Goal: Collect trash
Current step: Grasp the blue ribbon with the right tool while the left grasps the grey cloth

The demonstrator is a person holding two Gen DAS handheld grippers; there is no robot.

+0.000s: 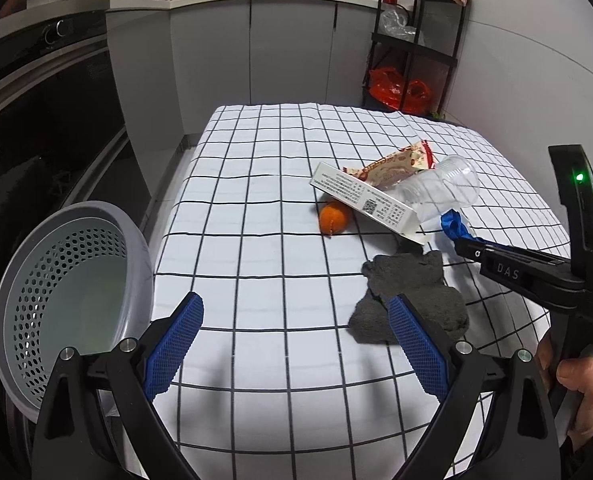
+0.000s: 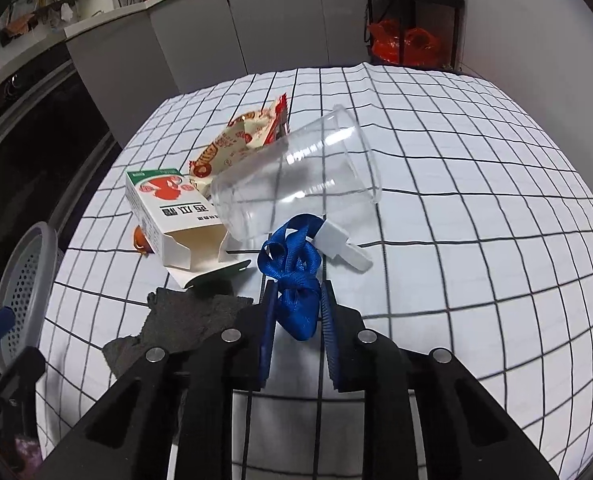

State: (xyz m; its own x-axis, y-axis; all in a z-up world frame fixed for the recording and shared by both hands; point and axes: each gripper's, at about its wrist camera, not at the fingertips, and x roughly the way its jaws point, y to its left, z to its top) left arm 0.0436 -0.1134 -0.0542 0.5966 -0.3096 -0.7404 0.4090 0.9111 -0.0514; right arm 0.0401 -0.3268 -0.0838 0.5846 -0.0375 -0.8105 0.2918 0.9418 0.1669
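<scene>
- The grey perforated basket (image 1: 72,296) sits off the left edge of the desk (image 1: 256,280), well left of the carton, tilted so its mouth faces the desk.
- The left gripper (image 1: 296,344) hovers over the checked cloth nearer the camera than the carton, its blue pads spread wide with nothing between them.
- The small orange fruit (image 1: 333,219) lies just left of the carton, partly tucked under it; the right wrist view shows only a sliver of it.
- The white carton (image 2: 168,216) lies on its side, its long axis running from far-left to near-right, with its open flap end toward the right gripper. Its printed panel with a QR code shows only in the left wrist view; the red picture and Chinese characters show only in the right.
- The dark grey cloth (image 1: 412,296) lies crumpled just in front of the carton.
- The snack wrapper (image 2: 244,140) lies behind the carton.
- The clear plastic cup (image 2: 296,180) lies on its side right of the carton, its mouth pointing far-right.
- The right gripper (image 2: 296,312), marked "DAS" on its body, is closed on a bunched blue ribbon (image 2: 292,264) just right of the carton's open end, beside a white plastic piece (image 2: 344,246).
</scene>
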